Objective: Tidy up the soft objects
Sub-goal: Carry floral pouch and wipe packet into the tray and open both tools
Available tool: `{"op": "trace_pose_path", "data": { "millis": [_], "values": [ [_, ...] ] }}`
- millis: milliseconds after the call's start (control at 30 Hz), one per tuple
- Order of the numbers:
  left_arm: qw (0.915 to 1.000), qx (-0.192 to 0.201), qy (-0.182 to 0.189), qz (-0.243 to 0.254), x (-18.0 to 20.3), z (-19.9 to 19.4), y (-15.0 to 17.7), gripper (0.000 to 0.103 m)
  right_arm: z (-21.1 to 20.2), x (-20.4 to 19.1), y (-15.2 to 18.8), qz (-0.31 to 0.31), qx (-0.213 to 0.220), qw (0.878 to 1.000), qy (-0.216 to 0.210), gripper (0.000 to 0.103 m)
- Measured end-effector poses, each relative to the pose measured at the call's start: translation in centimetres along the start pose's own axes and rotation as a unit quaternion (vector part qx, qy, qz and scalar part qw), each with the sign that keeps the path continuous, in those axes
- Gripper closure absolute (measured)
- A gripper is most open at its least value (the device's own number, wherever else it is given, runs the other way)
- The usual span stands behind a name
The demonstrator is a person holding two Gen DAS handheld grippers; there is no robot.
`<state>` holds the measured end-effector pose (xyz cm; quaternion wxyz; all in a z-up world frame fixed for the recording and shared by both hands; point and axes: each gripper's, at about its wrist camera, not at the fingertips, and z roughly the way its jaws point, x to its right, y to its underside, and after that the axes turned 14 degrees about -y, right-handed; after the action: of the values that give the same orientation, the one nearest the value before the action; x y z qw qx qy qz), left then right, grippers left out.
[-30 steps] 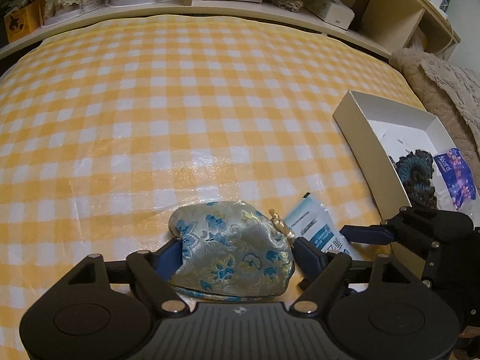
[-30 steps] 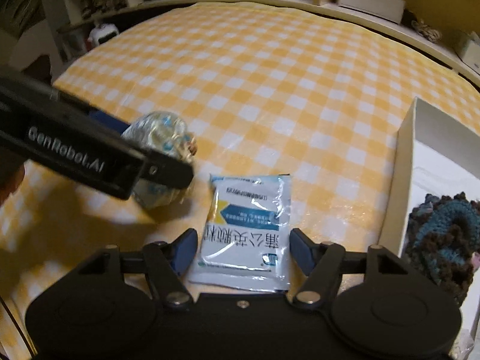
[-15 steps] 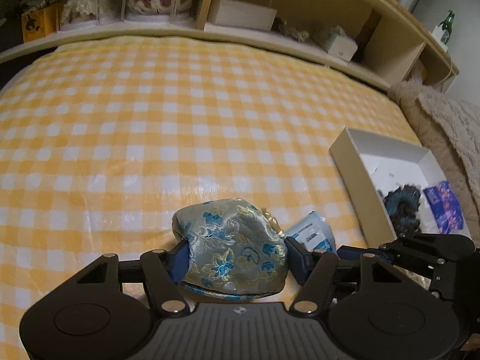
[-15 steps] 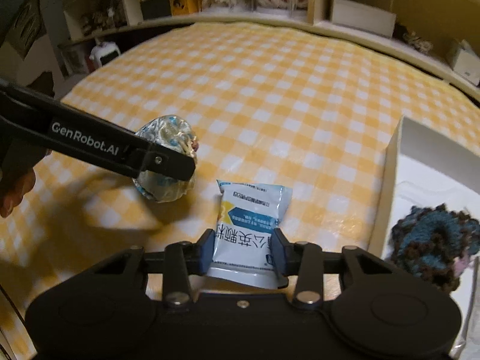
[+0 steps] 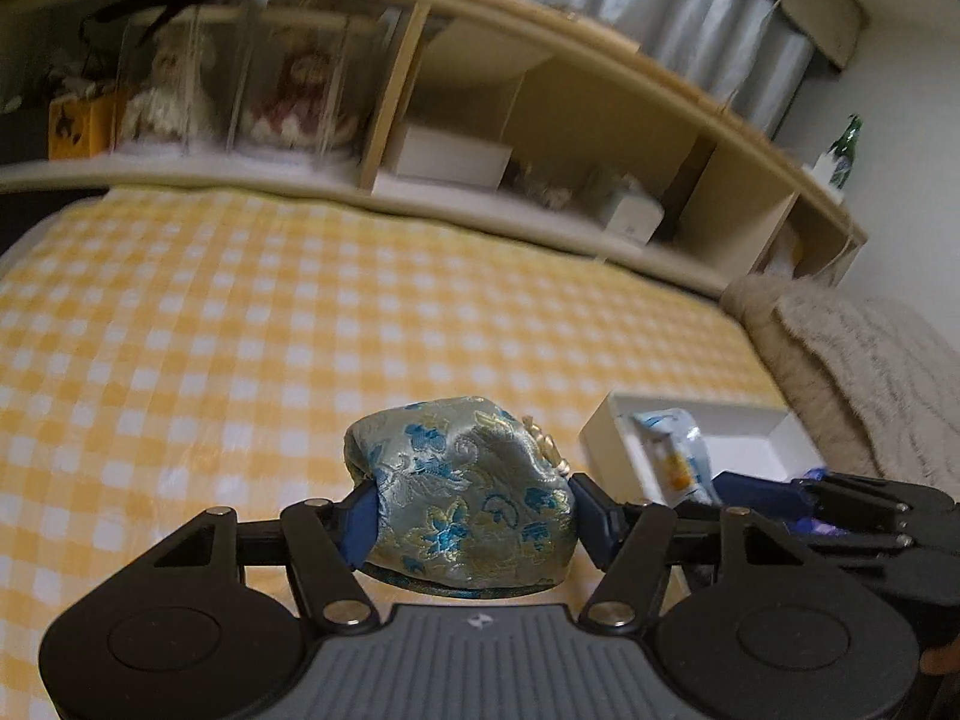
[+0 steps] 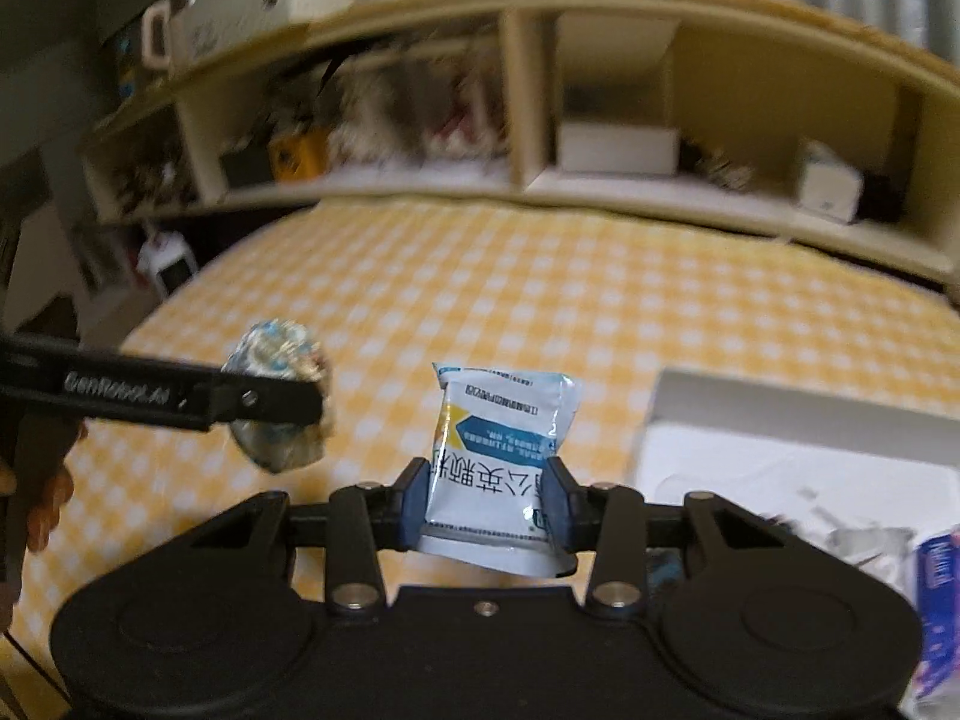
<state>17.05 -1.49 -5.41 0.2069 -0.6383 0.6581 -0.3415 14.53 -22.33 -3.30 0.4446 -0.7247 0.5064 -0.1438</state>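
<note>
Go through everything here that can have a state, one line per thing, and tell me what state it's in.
Left gripper: shut on the brocade pouch.
Brocade pouch: squeezed between the fingers, lifted off the bed.
Right gripper: shut on the blue-and-white packet.
Blue-and-white packet: held upright, clear of the checked bedspread.
White box: open, no lid on it, a few items inside.

A silver-grey brocade pouch (image 5: 462, 498) bears blue and gold flowers; the white-and-blue foil sachet (image 6: 501, 468) has yellow accents; the yellow-and-white checked bedcover (image 5: 240, 324).
</note>
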Motion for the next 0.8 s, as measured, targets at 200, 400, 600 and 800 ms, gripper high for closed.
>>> {"op": "trace_pose_path", "data": {
  "millis": [200,400,600,800],
  "values": [
    [0.9994,0.030,0.015,0.006,2.3,-0.4,-1.5,0.038,-3.5,3.0,-1.5,0.031,0.051,0.998,0.028,0.061],
    [0.9978,0.033,0.044,0.038,6.9,1.1,-2.6,0.038,-5.6,7.8,-1.5,0.088,0.086,0.990,0.066,0.061],
    [0.9951,0.015,0.087,0.046,11.8,3.9,-3.1,0.038,-6.3,12.6,-1.1,0.135,0.089,0.981,0.106,0.061],
    [0.9916,-0.001,0.118,0.053,15.9,7.6,-4.1,0.038,-7.2,17.6,0.4,0.223,0.110,0.958,0.144,0.060]
  ]
}}
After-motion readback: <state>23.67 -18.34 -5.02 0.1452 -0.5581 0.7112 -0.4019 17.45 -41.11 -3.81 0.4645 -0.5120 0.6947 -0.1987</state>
